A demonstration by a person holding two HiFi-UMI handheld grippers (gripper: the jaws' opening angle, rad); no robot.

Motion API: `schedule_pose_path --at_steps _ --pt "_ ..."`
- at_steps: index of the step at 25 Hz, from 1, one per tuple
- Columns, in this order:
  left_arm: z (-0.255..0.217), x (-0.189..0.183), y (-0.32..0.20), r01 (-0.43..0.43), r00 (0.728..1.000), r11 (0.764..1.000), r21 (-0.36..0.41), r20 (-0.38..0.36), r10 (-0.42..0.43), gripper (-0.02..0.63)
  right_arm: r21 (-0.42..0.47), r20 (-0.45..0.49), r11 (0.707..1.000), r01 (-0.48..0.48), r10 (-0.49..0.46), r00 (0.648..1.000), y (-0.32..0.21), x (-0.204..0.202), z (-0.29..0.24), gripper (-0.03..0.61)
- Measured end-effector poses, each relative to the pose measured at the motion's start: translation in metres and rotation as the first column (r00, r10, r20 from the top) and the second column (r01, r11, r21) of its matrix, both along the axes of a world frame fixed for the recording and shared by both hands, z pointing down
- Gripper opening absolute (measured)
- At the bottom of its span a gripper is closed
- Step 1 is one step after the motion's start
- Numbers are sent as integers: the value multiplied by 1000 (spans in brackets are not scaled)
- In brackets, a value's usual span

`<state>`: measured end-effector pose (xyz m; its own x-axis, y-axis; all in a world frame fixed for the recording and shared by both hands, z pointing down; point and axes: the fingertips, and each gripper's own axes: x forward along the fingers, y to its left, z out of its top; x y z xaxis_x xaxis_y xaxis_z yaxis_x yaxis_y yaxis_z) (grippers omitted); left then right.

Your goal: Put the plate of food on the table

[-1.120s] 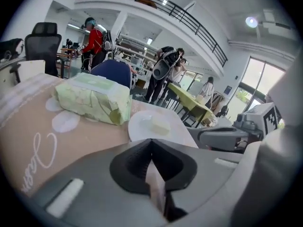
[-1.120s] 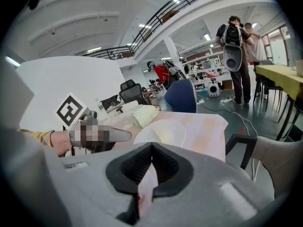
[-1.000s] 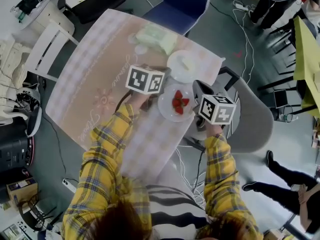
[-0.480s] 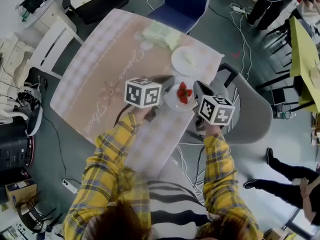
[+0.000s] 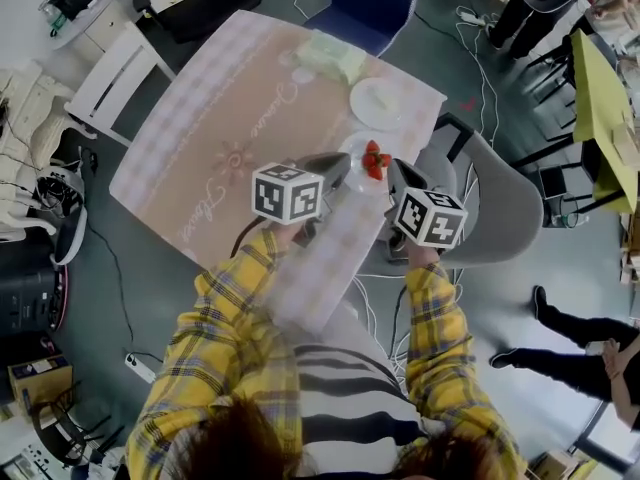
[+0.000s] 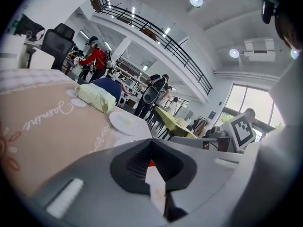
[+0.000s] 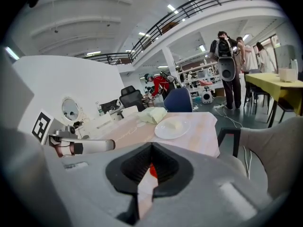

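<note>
Over right side of bench (image 5: 230,118), holding plate (image 5: 356,151) with left gripper (image 5: 336,164) and right gripper (image 5: 396,171), fingers clamped on rim; next, lower it level.

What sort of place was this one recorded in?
Likely a large open lab or workshop hall rather than a home: a railed mezzanine runs overhead, with an office chair and shelving in the background.

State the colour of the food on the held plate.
The food is red; head view shows it best.
</note>
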<state>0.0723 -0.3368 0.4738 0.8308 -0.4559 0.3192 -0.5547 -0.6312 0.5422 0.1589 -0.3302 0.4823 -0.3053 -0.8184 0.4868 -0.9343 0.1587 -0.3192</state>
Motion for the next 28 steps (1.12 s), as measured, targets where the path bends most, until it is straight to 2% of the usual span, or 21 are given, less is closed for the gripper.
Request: schedule_pose_path --at_steps 8,17,28 --pt "-10 -13 46 -15 999 1000 -14 -41 15 3 27 -6 999 -24 25 1000 40 -19 -14 -3" --pt "-23 -26 91 16 999 998 58 -46 -13 3 46 16 996 -77 77 997 89 -42 -12 -3" --pt "-22 -49 144 30 999 992 120 -39 -25 3 94 17 993 -68 67 998 150 -78 -16 -3"
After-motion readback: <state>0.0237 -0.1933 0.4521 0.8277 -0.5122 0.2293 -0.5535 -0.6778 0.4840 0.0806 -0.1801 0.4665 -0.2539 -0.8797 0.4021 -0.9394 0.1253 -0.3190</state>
